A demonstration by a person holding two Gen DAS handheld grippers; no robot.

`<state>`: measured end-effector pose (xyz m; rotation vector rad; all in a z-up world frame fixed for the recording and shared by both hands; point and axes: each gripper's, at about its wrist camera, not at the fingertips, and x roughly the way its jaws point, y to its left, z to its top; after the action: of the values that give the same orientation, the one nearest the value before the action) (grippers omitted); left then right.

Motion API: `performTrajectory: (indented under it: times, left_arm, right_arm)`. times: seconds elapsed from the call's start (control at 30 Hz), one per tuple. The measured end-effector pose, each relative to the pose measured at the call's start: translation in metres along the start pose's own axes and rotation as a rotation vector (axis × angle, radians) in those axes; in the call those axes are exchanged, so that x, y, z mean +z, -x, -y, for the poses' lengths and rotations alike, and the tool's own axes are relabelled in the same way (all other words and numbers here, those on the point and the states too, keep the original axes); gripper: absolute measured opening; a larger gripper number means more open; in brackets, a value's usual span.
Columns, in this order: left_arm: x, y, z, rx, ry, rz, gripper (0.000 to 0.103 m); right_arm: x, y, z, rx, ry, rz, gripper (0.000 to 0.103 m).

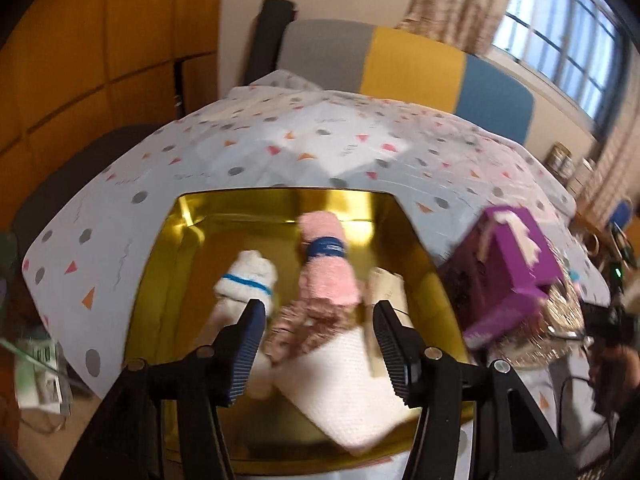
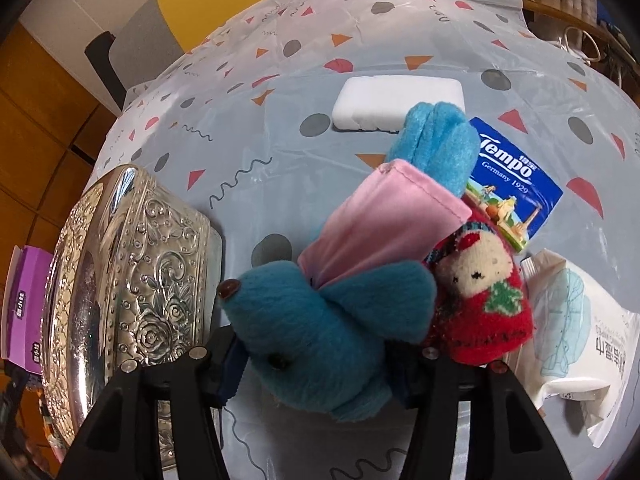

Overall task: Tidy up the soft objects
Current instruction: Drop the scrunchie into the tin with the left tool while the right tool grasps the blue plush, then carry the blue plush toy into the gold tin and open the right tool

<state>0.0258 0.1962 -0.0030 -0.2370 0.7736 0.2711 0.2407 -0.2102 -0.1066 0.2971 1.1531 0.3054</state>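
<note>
Left wrist view: the left gripper (image 1: 318,316) hangs spread and empty over a shiny gold metal tray (image 1: 434,280), where a pink fluffy roll with a blue band (image 1: 326,264), a white rolled sock with a blue stripe (image 1: 248,276) and a white folded towel (image 1: 344,384) already lie, apparently gathered there as sorted. Only the right wrist view shows the right gripper (image 2: 314,354) pinching a blue plush toy in pink cloth (image 2: 320,320) beside an embossed silver tin lid (image 2: 132,264), likely bound for the tray.
</note>
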Motion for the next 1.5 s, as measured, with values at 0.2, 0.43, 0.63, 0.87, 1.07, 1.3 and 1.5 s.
performTrajectory:
  times: [0.2,0.43,0.63,0.87,1.07,1.3,1.5]
  left_arm:
    - [-0.011,-0.003,0.021,-0.042,-0.04,-0.036,0.06]
    - [-0.021,-0.002,0.027,-0.046,-0.069,-0.054,0.061]
    - [-0.024,0.001,0.031,-0.054,-0.098,-0.053,0.063]
    - [-0.026,0.001,0.031,-0.075,-0.106,-0.054,0.064]
    - [-0.028,0.001,0.025,-0.078,-0.096,-0.055,0.064]
    - [-0.026,0.008,0.011,-0.069,-0.072,-0.026,0.064]
    - [-0.027,0.012,-0.012,-0.041,-0.026,-0.02,0.064]
  right_arm:
    - [0.002,0.002,0.004,0.01,-0.027,0.007,0.057]
    - [0.001,0.009,-0.013,-0.068,0.071,0.051,0.053]
    - [0.002,0.025,-0.018,-0.108,0.108,0.12,0.053]
    - [0.009,0.065,-0.03,-0.13,0.119,0.235,0.053]
    - [0.022,0.102,-0.061,-0.095,0.152,0.316,0.053]
    - [0.018,0.133,-0.144,0.059,0.315,0.362,0.053]
    - [-0.013,0.132,-0.23,0.222,0.526,0.277,0.053]
